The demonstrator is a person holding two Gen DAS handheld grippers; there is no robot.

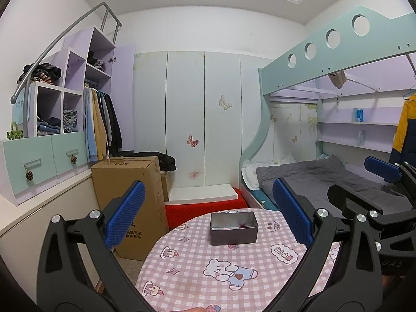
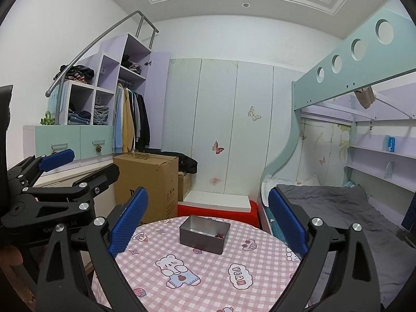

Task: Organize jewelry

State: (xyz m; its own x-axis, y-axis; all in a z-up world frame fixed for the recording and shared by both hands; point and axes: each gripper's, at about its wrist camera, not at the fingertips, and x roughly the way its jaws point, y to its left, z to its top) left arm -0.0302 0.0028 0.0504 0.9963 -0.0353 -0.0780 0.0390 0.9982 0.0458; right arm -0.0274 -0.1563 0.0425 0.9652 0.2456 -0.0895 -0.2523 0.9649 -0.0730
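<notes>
Grey tin: open-topped, mid-table; small dark-red jewelry inside, at its right end.
Left gripper: spread wide, empty, short of tin.
Right gripper: likewise agape, empty.
Advice: descend vertically, clear tin walls, pinch gently.

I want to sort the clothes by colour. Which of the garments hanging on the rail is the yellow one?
The yellow garment hangs second from the left, between the light blue one and the dark ones to its right.
</notes>
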